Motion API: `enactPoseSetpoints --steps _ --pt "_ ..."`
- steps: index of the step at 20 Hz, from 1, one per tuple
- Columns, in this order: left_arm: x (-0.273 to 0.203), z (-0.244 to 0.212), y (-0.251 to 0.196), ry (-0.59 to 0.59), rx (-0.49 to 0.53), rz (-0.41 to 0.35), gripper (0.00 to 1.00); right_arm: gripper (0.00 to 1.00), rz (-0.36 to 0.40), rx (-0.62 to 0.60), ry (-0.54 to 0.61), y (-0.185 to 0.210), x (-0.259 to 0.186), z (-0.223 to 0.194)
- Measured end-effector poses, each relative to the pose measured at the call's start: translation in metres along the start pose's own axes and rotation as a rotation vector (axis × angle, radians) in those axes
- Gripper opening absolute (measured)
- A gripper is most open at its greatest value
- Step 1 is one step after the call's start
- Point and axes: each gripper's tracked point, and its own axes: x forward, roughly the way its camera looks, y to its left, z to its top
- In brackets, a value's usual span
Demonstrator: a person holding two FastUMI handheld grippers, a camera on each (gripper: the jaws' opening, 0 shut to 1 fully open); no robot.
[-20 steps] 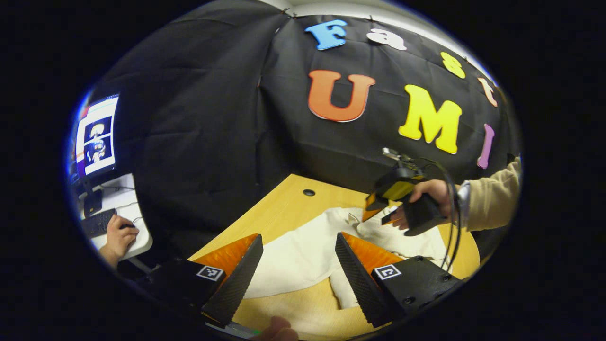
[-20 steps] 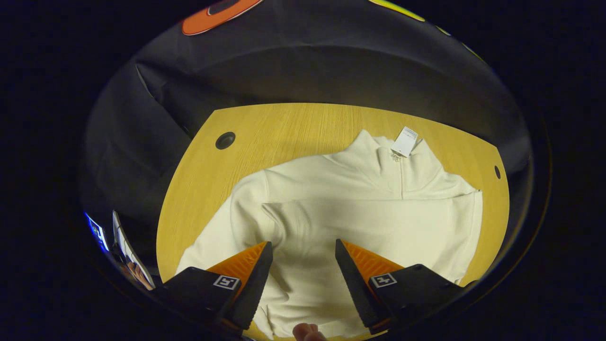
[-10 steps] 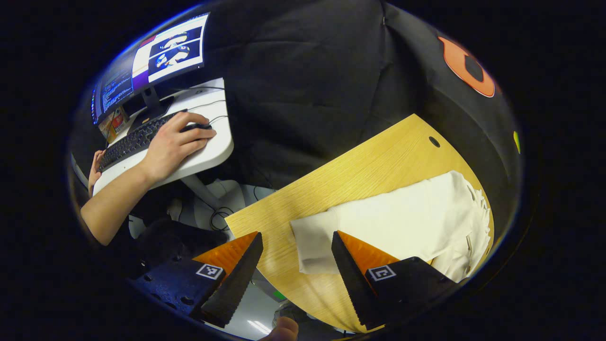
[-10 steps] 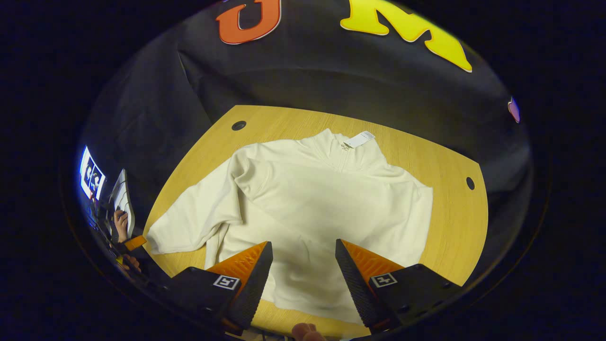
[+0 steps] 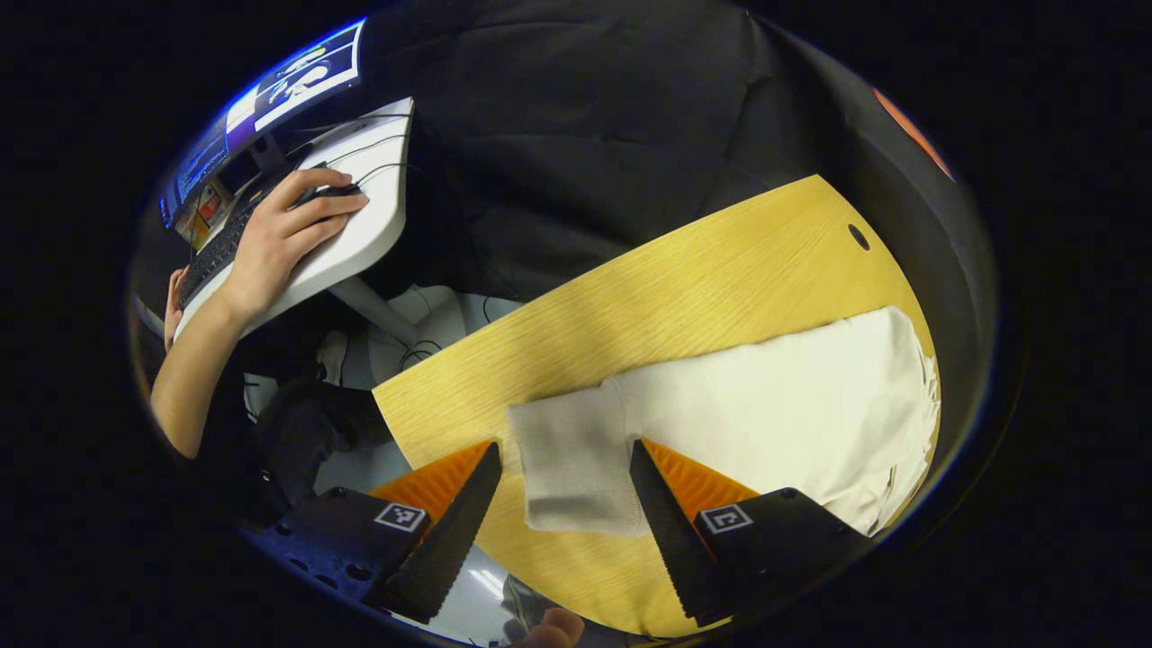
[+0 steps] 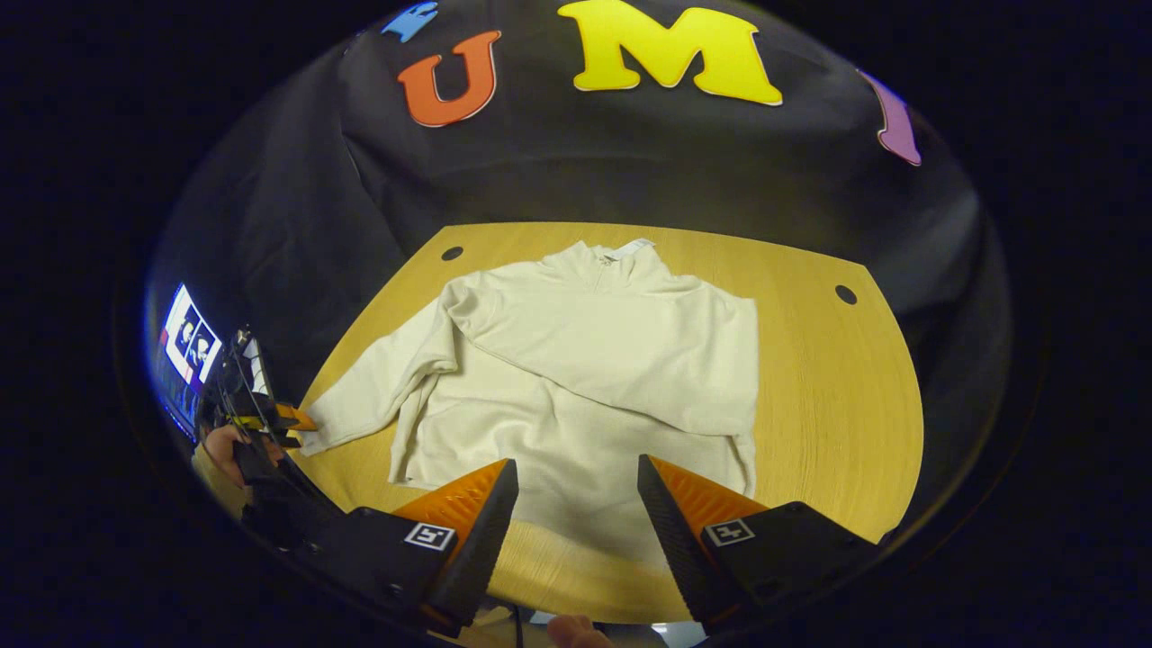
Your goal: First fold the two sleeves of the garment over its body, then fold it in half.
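Since the earlier frames the left gripper [image 5: 562, 481] has swung off the garment's body and down to the cuff [image 5: 571, 468] of the out-stretched sleeve [image 6: 378, 391], which now sits right between its spread fingers; the right gripper [image 6: 576, 504] has pulled back and up, so more of the garment [image 6: 585, 378] shows ahead of it. That cream garment lies flat, collar away, on the wooden table [image 6: 846, 396], ahead of and below the right gripper, whose fingers are spread wide with nothing between them. One sleeve [image 6: 621, 369] already lies folded across the chest; the other sticks out to the side toward the table edge, and in the right gripper view the left gripper [image 6: 292, 418] is seen at its tip, held by a hand [image 6: 225, 445]. Left fingers are apart, not yet pinching the cuff; whether they touch the cloth I cannot tell. Risks: if the fingers close too shallow they catch only one layer of the ribbed cuff and it slips out on the lift; the cuff is near the table edge, so a miss could nudge it over. Dragging the sleeve across could also pull the body askew or disturb the sleeve already folded, since nothing pins the garment down. Beyond the table: a side desk [image 5: 360, 234] with another person's hand [image 5: 279, 234] on a mouse.
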Motion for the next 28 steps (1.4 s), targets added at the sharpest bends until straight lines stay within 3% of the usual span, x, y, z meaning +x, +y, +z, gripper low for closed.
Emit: enactPoseSetpoints --steps 2,4,5,6,7,8,9,10,17,20,24,25,28 --pt "0.001 0.002 -0.001 0.002 -0.003 0.006 0.94 0.82 -0.005 0.02 -0.007 -0.009 -0.008 -0.002" --pt "0.003 0.002 -0.001 0.003 0.001 0.011 0.94 0.86 -0.006 0.037 0.001 -0.014 -0.008 -0.005" --pt "0.003 0.002 -0.001 0.005 0.006 0.016 0.94 0.82 -0.005 0.05 0.011 -0.016 -0.007 -0.009" --pt "0.003 0.002 -0.001 0.005 0.013 0.021 1.0 0.86 0.001 0.067 0.023 -0.015 -0.004 -0.012" --pt "0.003 0.002 -0.001 0.004 0.023 0.026 1.0 0.82 0.003 0.082 0.035 -0.016 -0.002 -0.014" --pt "0.003 0.002 -0.002 -0.002 0.03 0.03 0.95 0.86 0.004 0.092 0.045 -0.017 0.001 -0.017" --pt "0.004 0.002 -0.002 -0.005 0.033 0.031 0.95 0.82 0.001 0.099 0.055 -0.019 0.002 -0.018" --pt "0.004 0.002 -0.003 -0.009 0.041 0.029 0.95 0.86 -0.001 0.106 0.062 -0.02 0.005 -0.019" --pt "0.005 0.002 -0.003 0.052 0.047 0.021 0.93 0.86 0.0 0.126 0.099 -0.026 0.016 -0.02" --pt "0.003 0.0 -0.008 0.067 0.013 0.015 0.78 0.86 0.0 0.108 0.092 -0.028 0.015 -0.019" --pt "0.006 0.004 -0.021 0.06 0.014 -0.025 0.41 0.86 0.008 0.122 0.086 -0.037 0.007 -0.018" --pt "0.006 0.003 -0.022 0.06 0.008 -0.03 0.27 0.86 0.007 0.128 0.079 -0.041 0.005 -0.016" --pt "0.005 0.005 -0.028 0.074 0.036 -0.034 0.12 0.87 0.016 0.152 0.052 -0.053 -0.003 -0.012"
